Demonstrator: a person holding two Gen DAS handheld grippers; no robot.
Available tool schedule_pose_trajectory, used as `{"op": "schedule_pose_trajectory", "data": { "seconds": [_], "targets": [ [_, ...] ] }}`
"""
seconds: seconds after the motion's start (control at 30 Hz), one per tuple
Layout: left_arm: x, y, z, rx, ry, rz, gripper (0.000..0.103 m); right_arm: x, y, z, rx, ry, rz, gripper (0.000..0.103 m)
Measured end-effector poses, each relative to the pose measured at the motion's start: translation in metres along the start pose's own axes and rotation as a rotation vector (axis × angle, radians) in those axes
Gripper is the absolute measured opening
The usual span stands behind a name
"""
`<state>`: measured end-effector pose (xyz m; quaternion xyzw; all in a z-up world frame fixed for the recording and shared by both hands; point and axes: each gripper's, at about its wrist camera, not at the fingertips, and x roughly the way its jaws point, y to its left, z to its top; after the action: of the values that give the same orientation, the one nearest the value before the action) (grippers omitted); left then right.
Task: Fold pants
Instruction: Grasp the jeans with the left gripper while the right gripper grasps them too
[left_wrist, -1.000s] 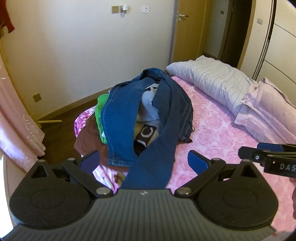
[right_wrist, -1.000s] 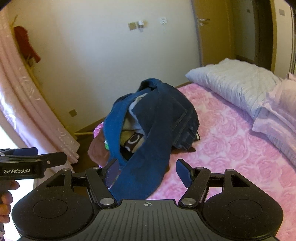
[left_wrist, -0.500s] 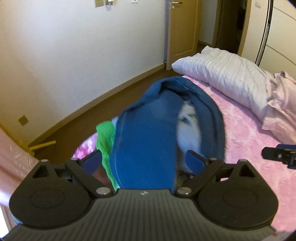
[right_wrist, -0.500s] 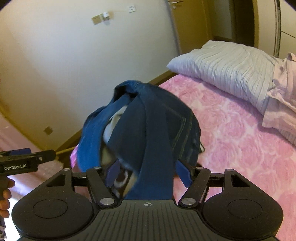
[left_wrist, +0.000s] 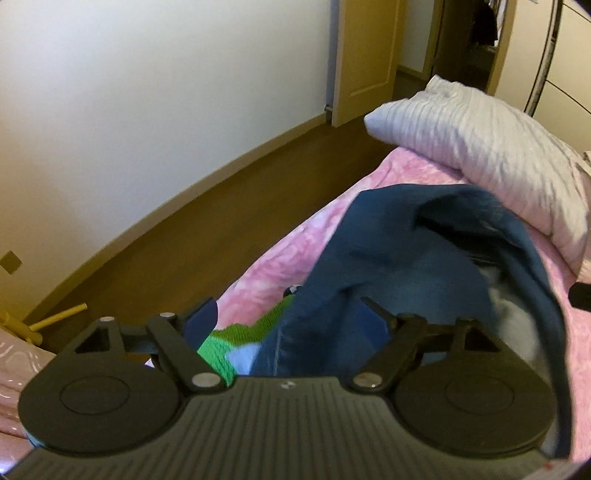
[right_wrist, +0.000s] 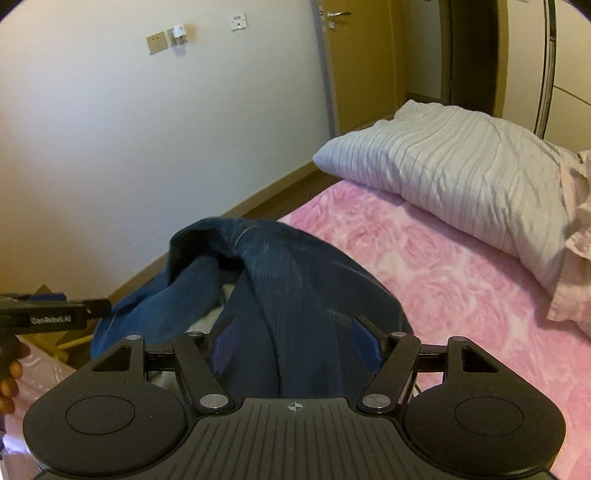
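**Two grippers reach for the jeans**

Between the blue fingers (left_wrist: 201, 325) of the left gripper (left_wrist: 291, 326) sits dark blue cloth and a bit of green. These jaws are closing, but the pads do not press on the cloth yet, as far as the blur lets me see. The right gripper (right_wrist: 293, 343) has its fingers (right_wrist: 364, 341) spread, one on each side of a fold of the jeans (right_wrist: 280, 284). They do not pinch it yet either.

The jeans lie in a lump on the near left part of the pink bed (right_wrist: 443, 266), on top of other clothes. A green cloth (left_wrist: 225, 343) peeks out under them on the left, and something pale (left_wrist: 513, 310) shows in the middle of the lump.

To do this step well, I think each gripper should grab only the jeans, not the green cloth below. Pinch a thick edge, like the waist or a hem, so it will not slip. Then lift both sides together to pull the jeans free of the pile.

Count: one pair of jeans, two grippers, one green cloth, one striped white pillow (right_wrist: 461, 166) at the far right, one bed.
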<state>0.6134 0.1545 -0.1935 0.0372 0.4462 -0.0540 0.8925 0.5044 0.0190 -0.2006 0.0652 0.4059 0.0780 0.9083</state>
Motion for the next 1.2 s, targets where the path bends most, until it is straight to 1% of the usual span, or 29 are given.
{"op": "schedule_pose_trajectory", "data": {
  "seconds": [0.1,0.23,0.27,0.3,0.33,0.37,0.4,0.47,0.5,0.57,0.63,0.73,0.83,0.93,1.0,1.03,1.13,1.2],
  "targets": [
    [0.026,0.007,0.004,0.008,0.032,-0.024,0.079,0.029,-0.002,0.009,0.023,0.016,0.001,0.065],
    [0.052,0.012,0.003,-0.003,0.074,-0.074,0.078,0.052,0.001,0.010,0.040,0.031,0.001,0.064],
    [0.054,0.013,0.003,-0.011,0.077,-0.088,0.071,0.057,0.001,0.011,0.044,0.031,0.006,0.059],
    [0.056,0.015,0.003,-0.022,0.079,-0.114,0.046,0.060,0.001,0.012,0.041,0.035,0.024,0.037],
    [0.055,0.016,0.002,-0.032,0.083,-0.147,0.028,0.061,0.003,0.014,0.028,0.037,0.021,0.022],
    [0.054,0.017,0.004,-0.038,0.091,-0.166,0.006,0.060,0.005,0.014,0.004,0.022,0.006,0.013],
    [0.050,0.015,0.005,-0.029,0.082,-0.132,0.002,0.055,0.008,0.014,-0.029,-0.003,0.004,0.003],
    [0.033,0.006,0.010,0.016,0.013,-0.104,0.001,0.042,0.014,0.013,-0.080,-0.061,-0.036,0.001],
    [0.022,0.004,0.011,0.018,-0.019,-0.098,0.001,0.034,0.016,0.011,-0.098,-0.090,-0.049,0.000],
    [-0.006,0.001,0.011,-0.002,-0.068,-0.119,0.001,0.010,0.014,0.006,-0.106,-0.154,-0.066,0.000],
    [-0.038,-0.005,0.006,-0.013,-0.115,-0.155,0.001,-0.013,0.007,0.002,-0.065,-0.190,-0.072,0.000],
    [-0.092,-0.027,-0.003,0.031,-0.198,-0.216,0.001,-0.053,-0.016,-0.006,0.071,-0.223,-0.066,0.000],
    [-0.147,-0.056,-0.013,0.079,-0.276,-0.311,0.001,-0.104,-0.044,-0.020,0.221,-0.272,-0.058,0.000],
    [-0.197,-0.090,-0.024,0.132,-0.343,-0.431,0.001,-0.153,-0.065,-0.038,0.342,-0.320,-0.050,0.000],
    [-0.221,-0.124,-0.028,0.174,-0.368,-0.520,0.001,-0.188,-0.083,-0.051,0.431,-0.351,-0.047,0.000],
    [-0.231,-0.142,-0.031,0.195,-0.376,-0.555,0.001,-0.210,-0.095,-0.060,0.492,-0.367,-0.049,0.000],
    [-0.263,-0.204,-0.042,0.263,-0.401,-0.647,0.000,-0.256,-0.129,-0.082,0.648,-0.412,-0.065,0.000],
    [-0.292,-0.247,-0.048,0.308,-0.442,-0.711,0.000,-0.295,-0.153,-0.101,0.746,-0.482,-0.086,0.000]
  ]
}}
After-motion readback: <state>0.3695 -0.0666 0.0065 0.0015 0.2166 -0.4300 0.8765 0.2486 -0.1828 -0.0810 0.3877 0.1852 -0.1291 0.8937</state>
